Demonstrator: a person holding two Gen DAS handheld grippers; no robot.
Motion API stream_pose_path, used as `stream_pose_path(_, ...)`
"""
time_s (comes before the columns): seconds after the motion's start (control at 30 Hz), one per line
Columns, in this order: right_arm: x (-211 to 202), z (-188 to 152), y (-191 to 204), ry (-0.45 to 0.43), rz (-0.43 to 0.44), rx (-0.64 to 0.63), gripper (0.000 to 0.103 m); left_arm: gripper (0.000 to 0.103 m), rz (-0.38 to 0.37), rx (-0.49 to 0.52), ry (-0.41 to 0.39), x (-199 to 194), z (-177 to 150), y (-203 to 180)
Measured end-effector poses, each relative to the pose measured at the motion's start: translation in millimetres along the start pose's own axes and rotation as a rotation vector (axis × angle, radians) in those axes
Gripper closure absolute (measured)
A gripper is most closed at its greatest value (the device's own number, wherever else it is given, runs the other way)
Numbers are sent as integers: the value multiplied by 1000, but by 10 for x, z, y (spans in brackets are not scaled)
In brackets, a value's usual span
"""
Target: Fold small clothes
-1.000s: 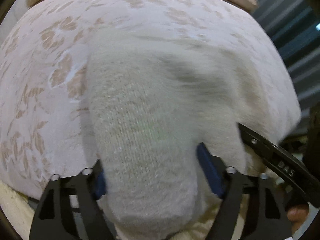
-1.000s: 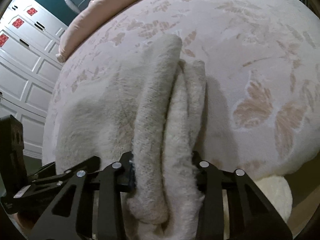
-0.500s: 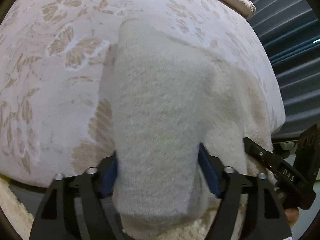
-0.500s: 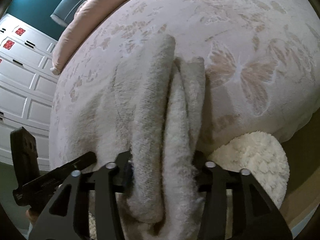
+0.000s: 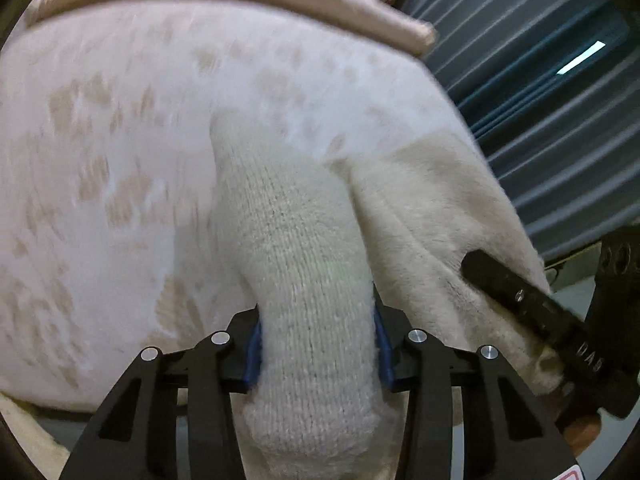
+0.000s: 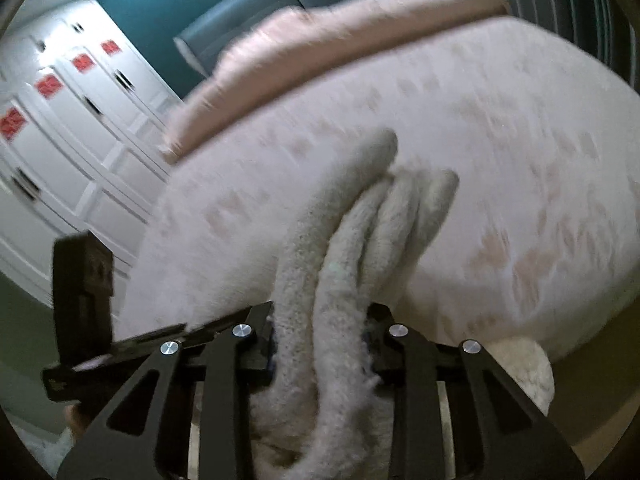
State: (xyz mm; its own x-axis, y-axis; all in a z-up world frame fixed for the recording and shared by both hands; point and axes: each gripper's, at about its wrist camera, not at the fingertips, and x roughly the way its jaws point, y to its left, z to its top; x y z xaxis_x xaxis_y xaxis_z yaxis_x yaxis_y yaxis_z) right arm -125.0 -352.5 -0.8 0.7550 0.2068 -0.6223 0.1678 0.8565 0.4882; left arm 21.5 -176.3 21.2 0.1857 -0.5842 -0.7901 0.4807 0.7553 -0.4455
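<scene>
Both grippers, left gripper point(image 5: 316, 344) and right gripper point(image 6: 320, 344), closing on the cream knit garment point(image 5: 304, 248), lift its near edge above the bed point(image 5: 120, 160); next, carry it forward to fold.

Left claw point(image 5: 316, 354) and right claw point(image 6: 320, 348) closing, angled downward.

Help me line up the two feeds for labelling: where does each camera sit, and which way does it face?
Left wrist: on the left gripper, facing down across the bed toward grey blinds; its closing jaws pinch the cream knit garment; the right gripper shows beside it.
Right wrist: on the right gripper, facing white cupboards and the pink duvet; its closing jaws pinch bunched folds.
Shared: the garment, the bed, each other's gripper.
</scene>
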Motion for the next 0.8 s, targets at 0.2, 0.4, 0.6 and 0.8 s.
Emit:
stream_pose_path(0.2, -428, 423, 640, -177, 150, -75, 75, 63, -29, 102, -239, -1152, 377, -26)
stream_pose_path(0.4, 119, 769, 1047, -179, 239, -100, 67, 57, 102, 120, -381, -1784, 707, 470)
stream_pose_path(0.6, 1870, 312, 447, 184, -88, 20, 68, 50, 386, -94, -155, -758, 452, 1794)
stream_pose_path(0.8, 1725, -212, 367, 223, -95, 26, 67, 49, 331, -251, -153, -771, -133, 2130)
